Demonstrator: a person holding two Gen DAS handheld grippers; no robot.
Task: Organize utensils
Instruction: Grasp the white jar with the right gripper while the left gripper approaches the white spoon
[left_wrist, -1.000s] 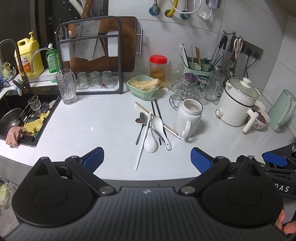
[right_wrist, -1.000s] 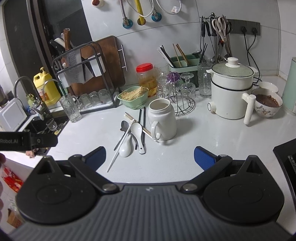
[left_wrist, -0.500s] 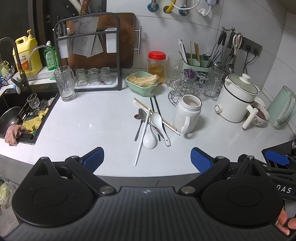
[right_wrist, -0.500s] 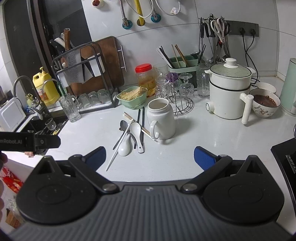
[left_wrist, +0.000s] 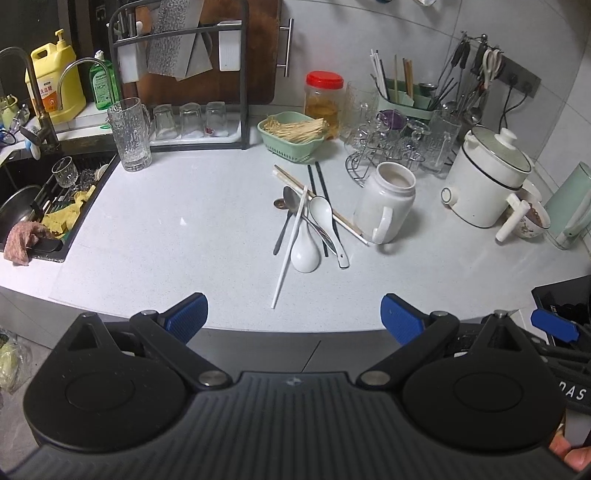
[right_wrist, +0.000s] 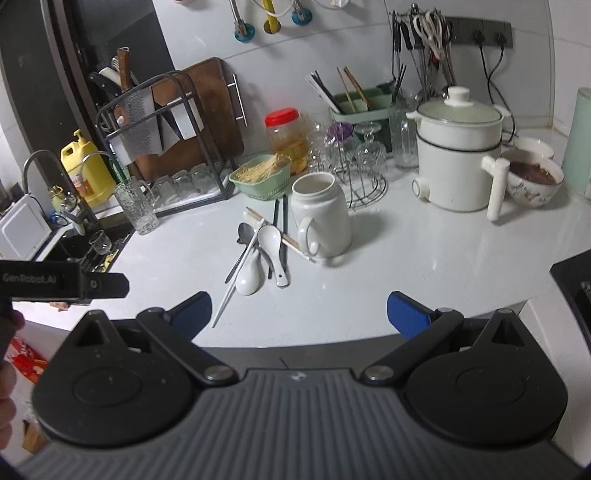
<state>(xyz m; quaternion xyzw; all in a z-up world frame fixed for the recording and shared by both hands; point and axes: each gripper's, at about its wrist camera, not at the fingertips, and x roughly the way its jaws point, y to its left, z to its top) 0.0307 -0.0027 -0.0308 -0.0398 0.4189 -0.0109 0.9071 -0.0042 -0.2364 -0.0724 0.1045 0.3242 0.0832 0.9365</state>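
**Both grippers spread wide over the counter's front edge, holding nothing**

The left gripper (left_wrist: 293, 314) has its jaws wide apart, with only bare counter (left_wrist: 192, 221) between them. Its fingertips (left_wrist: 186, 317) carry ribbed blue pads on black arms and touch nothing. The right gripper (right_wrist: 299, 314) is spread just as wide and is also empty, its blue pads (right_wrist: 408, 314) hanging above the front edge of the counter.

The utensils lie in a loose crossed heap near the middle of the speckled white counter, just left of a glossy white jug (left_wrist: 386, 201) that stands upright with its handle toward the front edge. A long white chopstick (left_wrist: 290, 249) runs from the heap toward the front edge, leaning slightly left at its near end. A white ceramic spoon (left_wrist: 304, 249) lies bowl forward beside it; a second ceramic spoon (left_wrist: 325, 218) has its bowl toward the back and its handle toward the front. A metal spoon (left_wrist: 284, 218) points its thin handle to the front. Pale wooden chopsticks (left_wrist: 317, 203) slant from back left to front right, ending against the jug's base. Two black chopsticks (left_wrist: 319, 184) run nearly front to back.

At the back edge sit a green ribbed basket (left_wrist: 290, 138) and a green holder (left_wrist: 406, 101) with upright chopsticks.
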